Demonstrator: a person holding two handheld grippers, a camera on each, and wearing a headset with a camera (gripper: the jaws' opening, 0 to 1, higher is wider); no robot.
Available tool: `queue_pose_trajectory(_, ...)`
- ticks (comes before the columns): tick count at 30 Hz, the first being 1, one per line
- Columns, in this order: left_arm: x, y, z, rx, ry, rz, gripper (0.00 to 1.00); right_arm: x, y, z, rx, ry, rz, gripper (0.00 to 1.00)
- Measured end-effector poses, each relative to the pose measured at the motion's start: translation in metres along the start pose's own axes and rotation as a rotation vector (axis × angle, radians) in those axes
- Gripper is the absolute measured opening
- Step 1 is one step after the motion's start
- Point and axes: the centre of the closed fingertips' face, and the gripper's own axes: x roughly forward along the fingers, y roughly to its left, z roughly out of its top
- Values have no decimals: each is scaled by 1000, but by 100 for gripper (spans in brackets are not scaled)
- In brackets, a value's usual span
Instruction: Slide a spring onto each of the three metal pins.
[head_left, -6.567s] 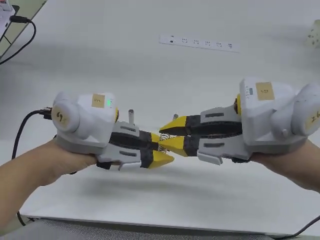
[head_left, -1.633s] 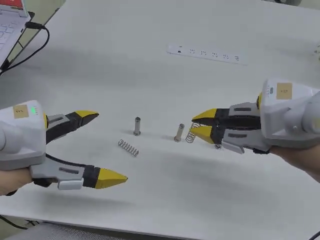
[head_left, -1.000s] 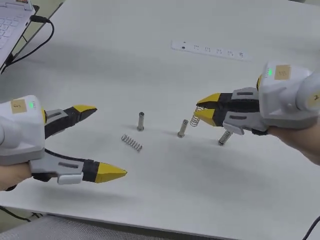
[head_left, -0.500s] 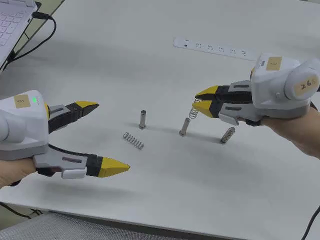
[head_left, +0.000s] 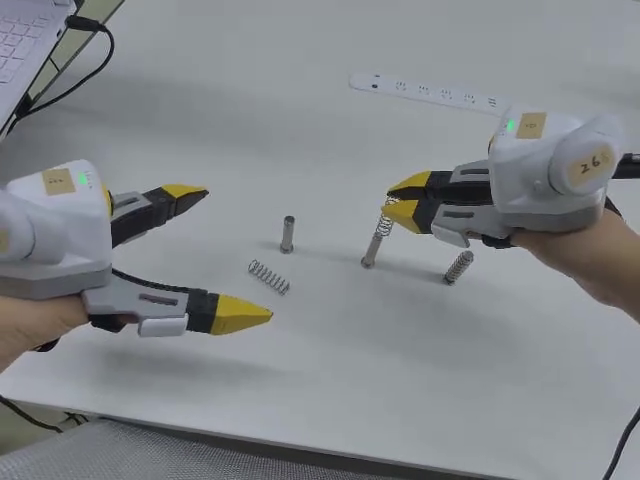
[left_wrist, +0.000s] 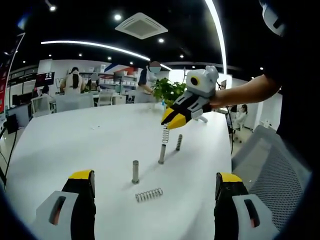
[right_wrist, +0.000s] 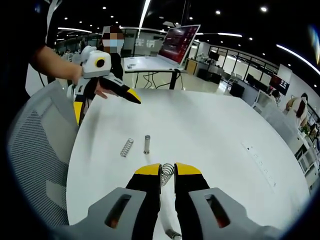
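Three metal pins stand on the white table (head_left: 330, 380). The left pin (head_left: 288, 233) is bare. My right gripper (head_left: 398, 204) is shut on a spring (head_left: 385, 222), holding it slanted with its lower end at the top of the middle pin (head_left: 370, 255). The right pin (head_left: 458, 266) carries a spring. A loose spring (head_left: 268, 277) lies flat near the left pin. My left gripper (head_left: 225, 255) is wide open, holding nothing, left of the pins. In the right gripper view the spring (right_wrist: 167, 173) is pinched between the yellow tips. The left gripper view shows the held spring (left_wrist: 165, 134) above its pin (left_wrist: 162, 153).
A white power strip (head_left: 435, 92) lies at the far side of the table. A laptop (head_left: 25, 30) and a black cable (head_left: 85, 65) are at the far left corner. The table's front edge runs just below my left gripper. A mesh chair (right_wrist: 40, 150) stands beside the table.
My right gripper has lifted the spring off the table and carried it left, over the middle pin. The left gripper has stayed open, drifting slightly up and toward the pins.
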Motion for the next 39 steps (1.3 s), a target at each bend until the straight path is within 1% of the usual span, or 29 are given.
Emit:
queue_pose_trajectory(4,0,0,-1,-1,4,0,98,2,-1,0,2,-2,-2,7)
queue_pose_trajectory(10,-2,2,-2,-4,3,4,98,5,1,-1,0,2,9,7)
queue_pose_trajectory(23,-4,3,-3,-6,8,10,98,11,3,-9,0,25,17,7)
queue_pose_trajectory(29,-7,4,-5,-7,12,17,98,17,8,-17,-6,46,27,7)
queue_pose_trajectory(39,-7,2,-8,-9,19,17,97,30,12,-39,6,100,45,7)
